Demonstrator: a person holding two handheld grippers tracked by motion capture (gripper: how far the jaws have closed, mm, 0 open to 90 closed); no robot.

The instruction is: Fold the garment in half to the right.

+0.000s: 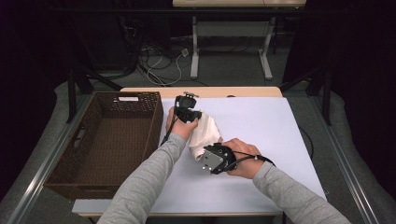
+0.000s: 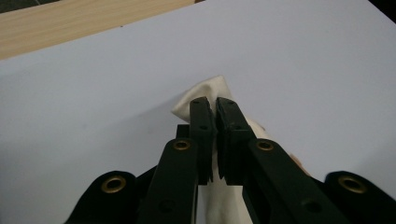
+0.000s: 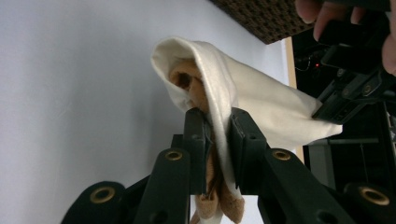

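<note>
A white cloth [image 1: 206, 132], bag-like, is stretched above the table between both grippers. My left gripper [image 1: 199, 115] is shut on its far corner; in the left gripper view the jaws [image 2: 215, 109] pinch a white tip of the cloth [image 2: 208, 91]. My right gripper [image 1: 201, 152] holds the near end. In the right gripper view its jaws [image 3: 217, 119] are shut on the cloth's edge [image 3: 261, 102], and a brown soft thing [image 3: 184, 77] shows inside the fold and hangs down between the jaws. The left gripper [image 3: 334, 109] clamps the far corner there.
A dark brown woven basket [image 1: 107, 140] stands at the table's left, right beside the left hand. A pale sheet [image 1: 261, 126] covers the tabletop, and a wooden edge [image 1: 210, 92] shows at the back. Beyond it are a desk's legs and cables on the floor.
</note>
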